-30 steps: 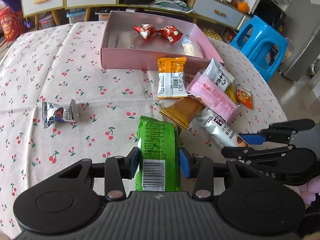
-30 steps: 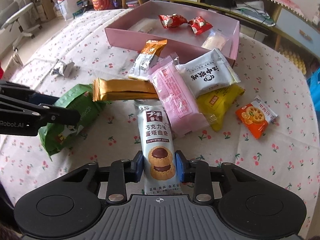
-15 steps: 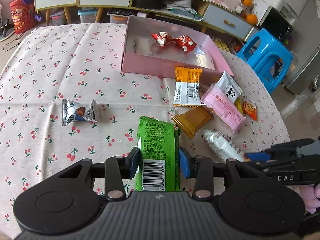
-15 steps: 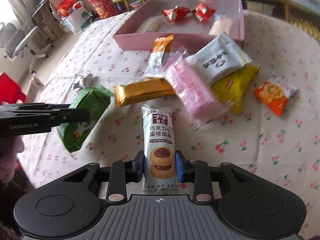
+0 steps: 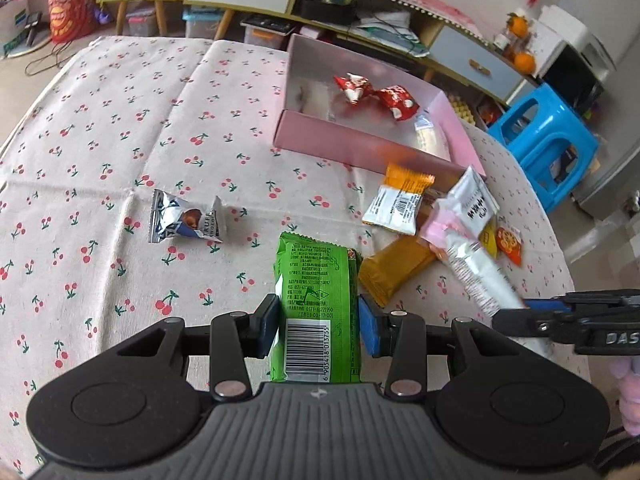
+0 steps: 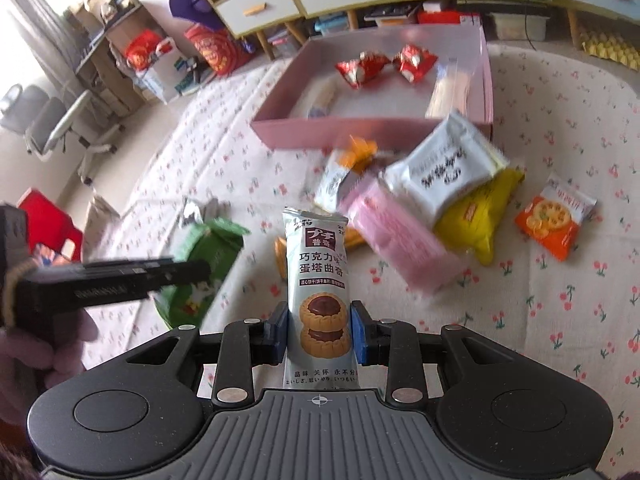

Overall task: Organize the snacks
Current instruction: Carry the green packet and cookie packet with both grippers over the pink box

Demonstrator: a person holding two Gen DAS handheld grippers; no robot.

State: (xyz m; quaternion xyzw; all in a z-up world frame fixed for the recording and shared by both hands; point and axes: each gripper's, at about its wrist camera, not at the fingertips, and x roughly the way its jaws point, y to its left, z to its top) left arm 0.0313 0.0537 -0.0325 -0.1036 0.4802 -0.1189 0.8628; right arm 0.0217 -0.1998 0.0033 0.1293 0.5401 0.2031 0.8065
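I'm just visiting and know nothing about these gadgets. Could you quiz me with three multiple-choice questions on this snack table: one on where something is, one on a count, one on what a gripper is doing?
1. Where do the red-wrapped candies lie?
A. inside the pink box
B. on the blue stool
C. on the cloth beside the foil chocolate

2. How many red-wrapped candies are in the box?
A. one
B. two
C. four

3. What is the left gripper doing?
A. hanging open over the cloth
B. clamped on the green packet
C. clamped on the orange cracker packet

Answers:
1 A, both candies sit on the box floor within its walls.
2 B, a pair shows side by side in both views.
3 B, its blue pads press the green packet's two sides.
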